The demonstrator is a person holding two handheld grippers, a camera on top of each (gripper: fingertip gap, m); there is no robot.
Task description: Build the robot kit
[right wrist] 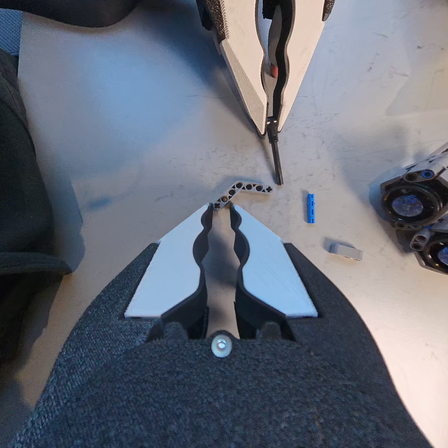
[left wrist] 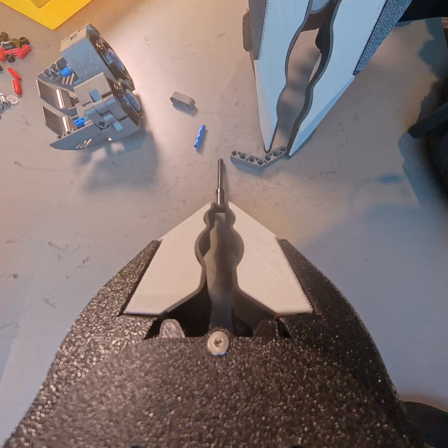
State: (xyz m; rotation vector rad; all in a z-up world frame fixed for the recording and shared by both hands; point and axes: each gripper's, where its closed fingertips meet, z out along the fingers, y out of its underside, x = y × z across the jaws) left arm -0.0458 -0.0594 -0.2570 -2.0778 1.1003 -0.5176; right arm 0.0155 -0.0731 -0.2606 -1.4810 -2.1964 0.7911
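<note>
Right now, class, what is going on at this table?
The left hand-held gripper is shut on a black axle pin that points toward a grey angled beam on the table. The right hand-held gripper straddles one end of that beam, fingers slightly apart. A blue pin and a grey assembly lie nearby.

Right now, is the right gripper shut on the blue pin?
No: the blue pin lies loose on the table, while the right gripper has its fingers around one end of the grey angled beam.

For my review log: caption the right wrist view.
Right gripper straddles bent grey beam; left gripper holds black axle.
</note>
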